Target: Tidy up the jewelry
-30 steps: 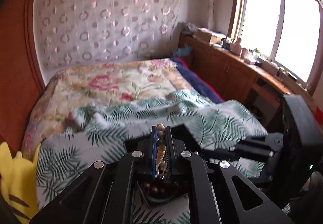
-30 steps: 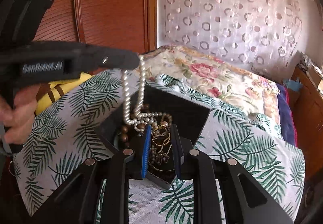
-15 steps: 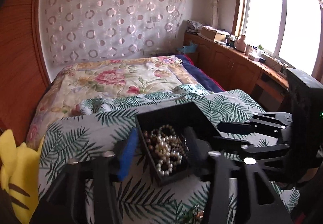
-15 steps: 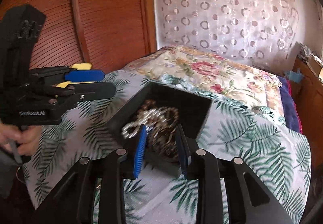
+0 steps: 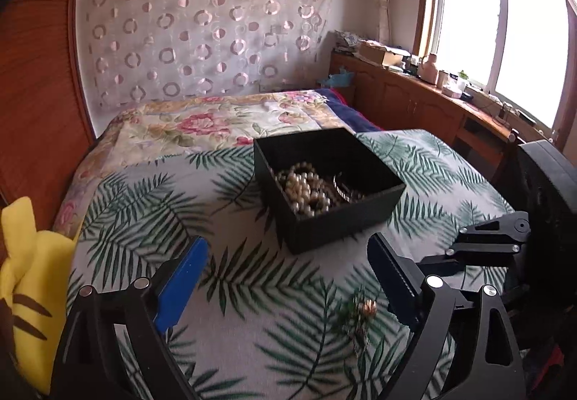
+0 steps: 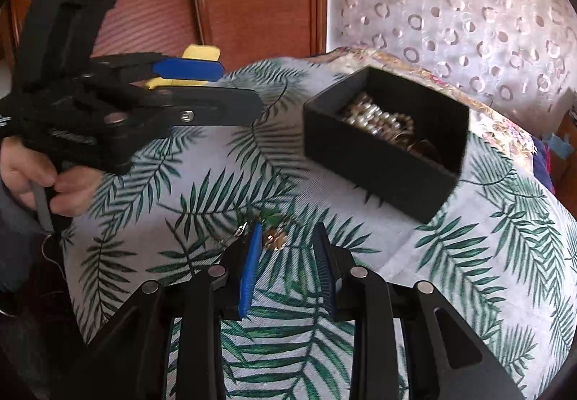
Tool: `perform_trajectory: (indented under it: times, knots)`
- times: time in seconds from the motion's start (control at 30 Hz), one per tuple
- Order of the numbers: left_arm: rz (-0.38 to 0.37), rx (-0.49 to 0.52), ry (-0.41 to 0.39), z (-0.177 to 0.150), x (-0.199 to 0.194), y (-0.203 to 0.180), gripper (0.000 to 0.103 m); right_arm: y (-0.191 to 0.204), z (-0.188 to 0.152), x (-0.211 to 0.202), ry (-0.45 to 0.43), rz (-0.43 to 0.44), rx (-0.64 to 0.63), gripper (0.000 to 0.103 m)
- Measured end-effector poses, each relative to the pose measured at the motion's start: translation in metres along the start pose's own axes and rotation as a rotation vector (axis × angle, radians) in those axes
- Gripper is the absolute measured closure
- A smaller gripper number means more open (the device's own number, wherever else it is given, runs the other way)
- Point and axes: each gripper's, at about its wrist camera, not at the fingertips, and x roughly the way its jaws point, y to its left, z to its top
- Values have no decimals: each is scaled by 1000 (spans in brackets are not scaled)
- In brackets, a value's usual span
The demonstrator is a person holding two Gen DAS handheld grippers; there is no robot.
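A black open box (image 5: 346, 220) (image 6: 375, 162) sits on the palm-leaf bedspread. It holds a pearl necklace (image 5: 306, 189) (image 6: 371, 117) and darker bead strands. A small gold and green jewelry piece (image 5: 359, 311) (image 6: 274, 238) lies loose on the bedspread in front of the box. My left gripper (image 5: 286, 268) is open wide and empty, pulled back from the box. It also shows in the right wrist view (image 6: 230, 90). My right gripper (image 6: 286, 248) is open and empty, low over the loose piece, which lies just ahead of its fingertips.
A yellow plush toy (image 5: 29, 277) lies at the bed's left edge by the wooden headboard (image 5: 32, 93). A floral quilt (image 5: 216, 119) covers the far bed. A wooden counter with clutter (image 5: 432, 101) runs under the window at right.
My left gripper opened and let the pearl necklace drop into the box, then pulled back. My right gripper drew back from the box and came down toward the loose piece.
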Motion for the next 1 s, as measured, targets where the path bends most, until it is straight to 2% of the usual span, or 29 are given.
perform_trajectory:
  times: [0.23,0.4,0.73,0.77,1.0]
  knots:
    - [-3,-19,28,-22,-6,4,16,7,0,16,45,11,-11,72]
    - [-3,-33,54,-34,-3,9,16,5,3,23,56,-11,-12,86]
    - [-46,8,126,-42,16,-11,16,-9,-14,-4,37,-52,8,87]
    - [-56,17,133,-42,19,-16,18,-13,-16,-7,33,-57,17,87]
    - [-118,46,195,-39,43,-34,58,-34,-20,-24,6,-88,58,87]
